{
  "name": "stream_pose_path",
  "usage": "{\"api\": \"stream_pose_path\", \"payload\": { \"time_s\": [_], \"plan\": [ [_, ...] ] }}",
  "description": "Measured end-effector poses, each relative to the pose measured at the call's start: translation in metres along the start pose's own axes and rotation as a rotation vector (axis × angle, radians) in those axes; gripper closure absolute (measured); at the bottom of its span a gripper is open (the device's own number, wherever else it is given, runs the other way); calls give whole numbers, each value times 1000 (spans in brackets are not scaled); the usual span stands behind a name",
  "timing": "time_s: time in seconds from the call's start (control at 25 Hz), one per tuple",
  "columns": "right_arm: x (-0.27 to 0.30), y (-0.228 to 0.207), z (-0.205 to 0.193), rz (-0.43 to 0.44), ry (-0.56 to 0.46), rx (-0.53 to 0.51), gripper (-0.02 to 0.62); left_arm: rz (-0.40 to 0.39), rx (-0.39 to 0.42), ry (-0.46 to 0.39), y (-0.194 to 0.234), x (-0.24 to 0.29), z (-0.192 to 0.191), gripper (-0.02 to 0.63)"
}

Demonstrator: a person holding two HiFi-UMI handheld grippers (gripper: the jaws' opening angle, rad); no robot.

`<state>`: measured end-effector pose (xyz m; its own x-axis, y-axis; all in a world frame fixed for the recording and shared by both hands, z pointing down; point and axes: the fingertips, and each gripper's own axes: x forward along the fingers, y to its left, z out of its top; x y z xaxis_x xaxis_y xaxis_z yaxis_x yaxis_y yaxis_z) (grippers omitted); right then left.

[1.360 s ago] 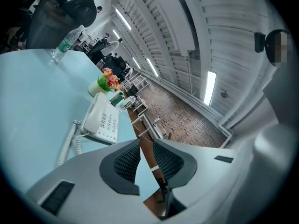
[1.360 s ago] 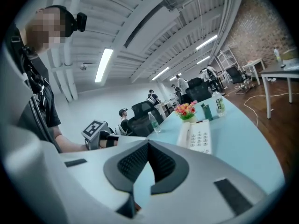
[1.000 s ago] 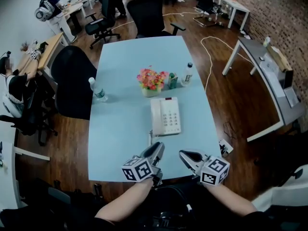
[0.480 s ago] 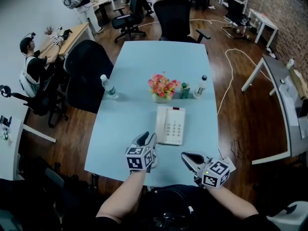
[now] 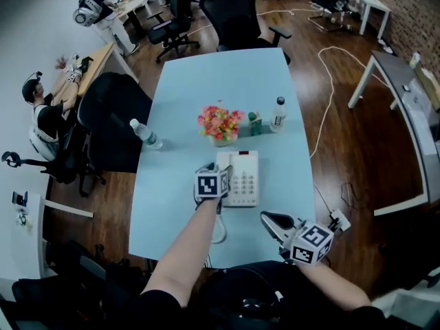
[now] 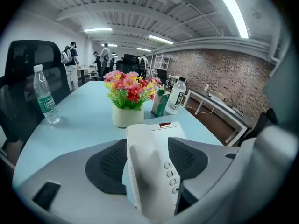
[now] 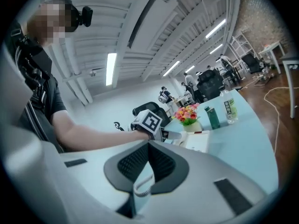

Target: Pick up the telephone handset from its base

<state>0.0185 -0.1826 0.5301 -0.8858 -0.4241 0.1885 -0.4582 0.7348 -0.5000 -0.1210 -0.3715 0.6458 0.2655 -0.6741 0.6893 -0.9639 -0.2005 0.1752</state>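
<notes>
Well, in the head view the telephone base lies near the middle of the light blue worktop. The handset rests along the left side of the base and is not yet lifted. The left tongs reach down over the handset, I think because this hand is chosen for the lift. The right tongs wait near the front edge of the worktop, apart from the telephone. Probably they are not needed for this step. The curly cord lies loose on the worktop in front of the base.

In the left gripper view, the tongs have just been opening and now stand wide, with the handset between them. There is one pad on each side of it, and I see no pressing yet. So the grip is prepared but not made.

Behind the base, a white pot holds a bunch of coloured flowers. A capped plastic bottle at the left seems to hold clear water. A second bottle and a green carton stand just beside the pot, and what is in them I cannot tell.

In the right gripper view, the right tongs are closed together with nothing in them. The cord shows only beyond them, through the small gap under the pads.
</notes>
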Motion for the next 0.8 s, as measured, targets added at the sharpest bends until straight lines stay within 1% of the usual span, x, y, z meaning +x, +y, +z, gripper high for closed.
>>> {"api": "stream_pose_path", "payload": {
  "time_s": [0.16, 0.28, 0.36, 0.44, 0.56, 0.68, 0.8],
  "plan": [
    [-4, -8, 3, -34, -25, 21, 578, 40, 4, 86, 13, 26, -18, 333],
    [-4, -11, 0, -57, -26, 26, 577, 34, 20, 89, 11, 37, -20, 333],
    [-4, -13, -1, -68, -21, 28, 577, 45, 25, 100, 13, 42, -22, 332],
    [-3, -14, -1, -74, -19, 28, 577, 50, 20, 105, 15, 45, -24, 331],
    [-2, -15, -2, -81, -17, 30, 578, 29, 7, 94, 11, 47, -23, 331],
    [-2, -15, -3, -86, -13, 30, 577, 45, 15, 99, 13, 45, -24, 333],
    [-2, -12, -2, -85, -15, 23, 577, 52, -6, 108, 17, 42, -24, 345]
  ]
}}
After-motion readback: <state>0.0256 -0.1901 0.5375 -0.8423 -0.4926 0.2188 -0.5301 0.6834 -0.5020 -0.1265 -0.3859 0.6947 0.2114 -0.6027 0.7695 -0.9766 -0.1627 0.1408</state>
